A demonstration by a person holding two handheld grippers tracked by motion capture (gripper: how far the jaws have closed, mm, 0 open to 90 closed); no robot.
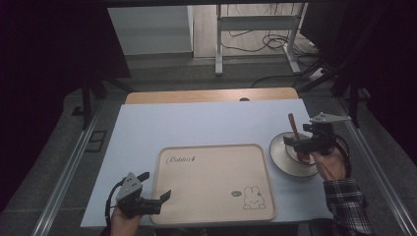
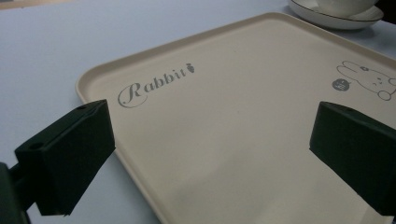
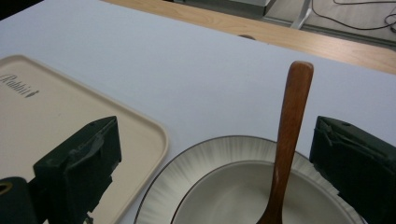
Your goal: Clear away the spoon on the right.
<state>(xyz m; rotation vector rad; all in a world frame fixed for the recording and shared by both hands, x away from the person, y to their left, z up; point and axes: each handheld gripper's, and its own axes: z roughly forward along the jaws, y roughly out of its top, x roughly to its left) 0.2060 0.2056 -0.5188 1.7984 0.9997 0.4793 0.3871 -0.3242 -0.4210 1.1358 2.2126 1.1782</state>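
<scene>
A beige tray (image 1: 214, 182) printed with "Rabbit" and a bunny lies at the front middle of the white mat. My left gripper (image 1: 155, 187) stands open at its front left corner, jaws either side of bare tray surface (image 2: 224, 107). At the right, a ribbed-rim plate (image 1: 282, 152) holds a shallow bowl (image 3: 233, 196), in which a brown wooden spoon (image 1: 294, 129) rests with its handle pointing away. My right gripper (image 3: 215, 144) hovers open over the plate. The spoon handle (image 3: 289, 135) stands between the jaws, nearer the right one, and touches neither.
A white mat (image 1: 196, 123) covers the table, with a strip of bare wood (image 1: 211, 96) along the far edge. Beyond it are a metal desk frame (image 1: 219, 44) and floor cables (image 1: 265, 42). The plate (image 2: 327, 18) sits close to the tray's right rim.
</scene>
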